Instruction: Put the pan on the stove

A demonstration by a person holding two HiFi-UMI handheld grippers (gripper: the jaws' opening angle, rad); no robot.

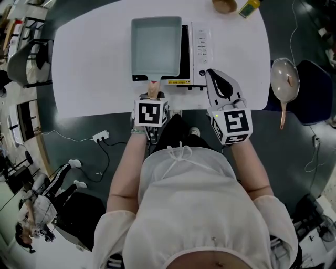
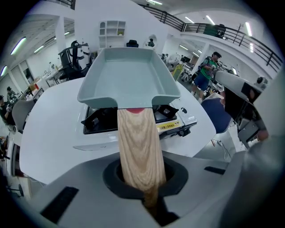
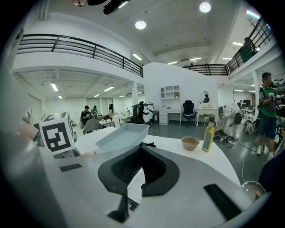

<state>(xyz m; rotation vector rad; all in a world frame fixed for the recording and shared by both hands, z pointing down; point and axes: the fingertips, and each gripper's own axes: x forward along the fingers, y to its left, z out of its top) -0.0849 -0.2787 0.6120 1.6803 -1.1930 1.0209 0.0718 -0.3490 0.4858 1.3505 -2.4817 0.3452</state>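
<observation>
Pan lies over the stove, left gripper fingers clenched on its wooden handle, right gripper closed empty; seating unconfirmed, release outstanding.

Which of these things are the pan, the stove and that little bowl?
pan (image 1: 156,47), head view, its flat inner bottom.
stove (image 1: 201,52), head view, its white control panel.
bowl (image 3: 190,143), right gripper view, its outer side.

stove: mostly hidden under pan | bowl: cut by top edge | handle end: hidden in fingers
</observation>
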